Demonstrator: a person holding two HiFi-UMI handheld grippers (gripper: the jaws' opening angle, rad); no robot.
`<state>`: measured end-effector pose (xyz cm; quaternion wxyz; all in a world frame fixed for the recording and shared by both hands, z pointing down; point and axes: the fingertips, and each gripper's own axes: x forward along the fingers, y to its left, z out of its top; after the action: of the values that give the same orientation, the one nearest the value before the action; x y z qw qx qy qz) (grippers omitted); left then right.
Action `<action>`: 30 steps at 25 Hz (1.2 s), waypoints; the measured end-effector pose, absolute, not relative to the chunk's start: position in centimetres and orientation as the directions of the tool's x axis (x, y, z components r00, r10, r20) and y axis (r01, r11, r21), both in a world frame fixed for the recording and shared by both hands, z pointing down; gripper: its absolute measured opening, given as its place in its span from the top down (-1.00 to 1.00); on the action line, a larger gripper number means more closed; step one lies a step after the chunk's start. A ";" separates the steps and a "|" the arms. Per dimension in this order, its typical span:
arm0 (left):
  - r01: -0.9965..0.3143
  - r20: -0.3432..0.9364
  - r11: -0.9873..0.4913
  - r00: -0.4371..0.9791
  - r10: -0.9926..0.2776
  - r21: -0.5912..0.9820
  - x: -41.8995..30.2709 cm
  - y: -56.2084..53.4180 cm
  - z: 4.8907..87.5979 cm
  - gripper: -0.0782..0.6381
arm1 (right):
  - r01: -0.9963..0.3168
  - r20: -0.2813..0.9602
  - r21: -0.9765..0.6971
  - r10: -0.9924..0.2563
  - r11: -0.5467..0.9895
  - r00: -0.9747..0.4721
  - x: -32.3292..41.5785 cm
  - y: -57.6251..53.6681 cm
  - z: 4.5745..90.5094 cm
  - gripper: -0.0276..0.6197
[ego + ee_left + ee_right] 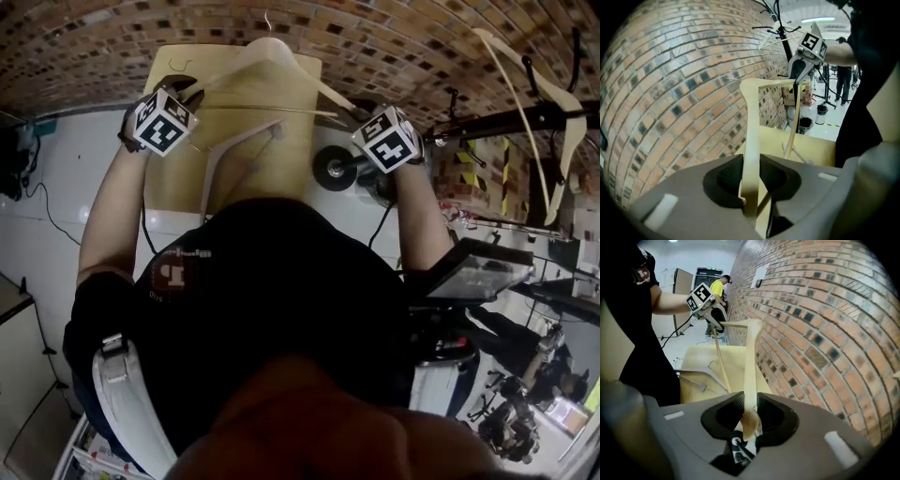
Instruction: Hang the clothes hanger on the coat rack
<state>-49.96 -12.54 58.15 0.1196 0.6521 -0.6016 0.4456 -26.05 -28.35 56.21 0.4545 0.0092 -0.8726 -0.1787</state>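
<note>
I hold a pale wooden clothes hanger (267, 58) up in front of the brick wall, its metal hook (268, 21) on top. My left gripper (190, 92) is shut on the hanger's left end and my right gripper (361, 112) on its right end. In the left gripper view the hanger's arm (751, 140) runs up from between the pads of the left gripper (751, 176). The right gripper view shows the other arm (750, 366) pinched by the right gripper (749, 411). The black coat rack (511, 117) stands at the right, apart from the held hanger.
A second pale hanger (539, 103) hangs on the rack. A grey hanger (230, 155) lies on the yellowish table (173, 183) below my hands. A black wheel-like object (333, 169) sits beside the table. The brick wall (394, 37) is close ahead. A person in a yellow vest (723, 284) stands far back.
</note>
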 end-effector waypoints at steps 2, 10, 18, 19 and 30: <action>-0.868 0.687 -0.257 -0.125 -0.716 -0.425 -48.4 -14.7 54.9 0.51 | 0.106 0.760 0.368 -0.233 0.924 -0.607 -23.9 -29.7 53.2 0.60; -0.786 0.525 -0.265 -0.087 -0.846 -0.558 -41.5 -22.6 43.2 0.51 | -0.046 0.628 0.544 -0.443 0.838 -0.639 -15.0 -33.9 41.4 0.60; -0.705 0.386 -0.280 0.009 -0.922 -0.652 -34.0 -27.9 34.1 0.51 | -0.207 0.493 0.672 -0.638 0.711 -0.592 -5.9 -34.6 32.7 0.60; -0.694 0.370 -0.281 0.023 -0.929 -0.662 -33.2 -28.4 33.0 0.51 | -0.226 0.476 0.683 -0.658 0.694 -0.584 -5.0 -34.6 31.7 0.60; -0.611 0.269 -0.303 0.149 -0.952 -0.732 -26.8 -33.2 25.0 0.51 | -0.358 0.345 0.749 -0.789 0.558 -0.508 2.0 -34.8 24.9 0.60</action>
<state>-26.79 -33.18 25.01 -0.2345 0.7208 -0.5420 0.3630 1.99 -34.76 24.93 0.3480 0.3536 -0.8111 -0.3098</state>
